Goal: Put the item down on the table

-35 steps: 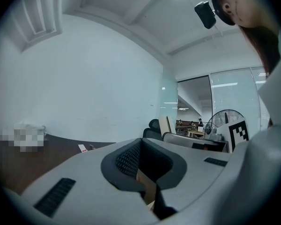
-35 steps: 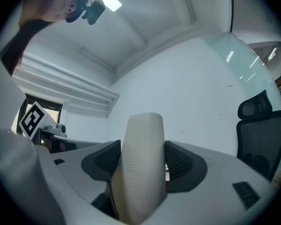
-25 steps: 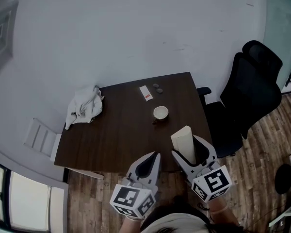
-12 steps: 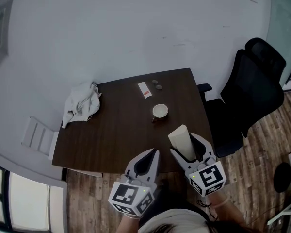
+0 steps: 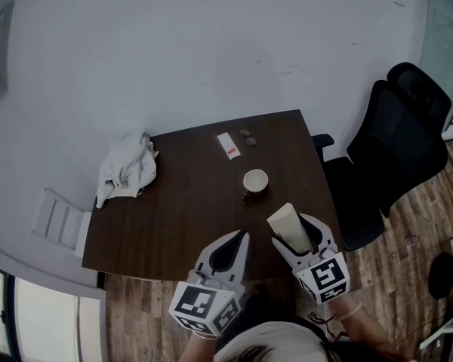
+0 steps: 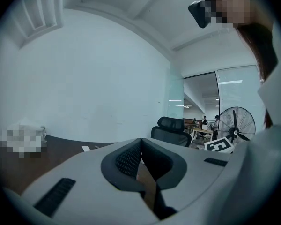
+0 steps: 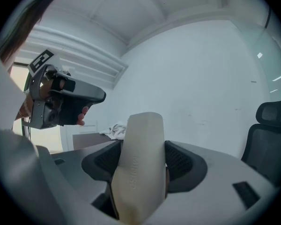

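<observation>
Jaws of my left gripper [image 5: 240,240] are together on nothing. My right gripper [image 5: 296,236] is clamped on the pale item [image 5: 285,221], held up over the tabletop's [image 5: 174,202] near right edge. Released here, it could topple off. Only the head view shows that edge; the right gripper view shows the clamp.

A crumpled white cloth [image 5: 125,170] lies far to my left, a small cup [image 5: 255,180] further right, a white packet [image 5: 228,145] and two small round pieces [image 5: 248,136] beyond it. A black office chair [image 5: 396,149] stands at my right.
</observation>
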`<action>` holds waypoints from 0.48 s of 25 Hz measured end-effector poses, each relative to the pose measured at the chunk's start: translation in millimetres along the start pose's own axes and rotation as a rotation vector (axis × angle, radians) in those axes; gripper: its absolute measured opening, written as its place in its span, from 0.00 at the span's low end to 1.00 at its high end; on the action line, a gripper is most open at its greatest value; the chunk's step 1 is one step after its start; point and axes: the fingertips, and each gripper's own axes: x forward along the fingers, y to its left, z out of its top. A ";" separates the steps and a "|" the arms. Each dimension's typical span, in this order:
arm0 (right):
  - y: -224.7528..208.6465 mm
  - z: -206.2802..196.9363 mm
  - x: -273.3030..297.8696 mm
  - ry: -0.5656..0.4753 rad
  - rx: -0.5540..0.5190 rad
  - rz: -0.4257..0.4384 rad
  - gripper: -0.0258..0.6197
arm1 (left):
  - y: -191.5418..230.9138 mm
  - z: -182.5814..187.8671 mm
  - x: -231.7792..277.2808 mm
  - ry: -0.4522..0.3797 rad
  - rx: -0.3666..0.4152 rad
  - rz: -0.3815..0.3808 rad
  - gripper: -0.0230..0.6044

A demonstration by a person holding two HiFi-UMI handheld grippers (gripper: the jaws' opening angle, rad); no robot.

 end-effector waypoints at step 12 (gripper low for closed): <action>0.4 -41.6 51.5 0.113 -0.031 0.010 0.51 | 45.2 4.8 18.9 0.006 -0.014 -0.022 0.07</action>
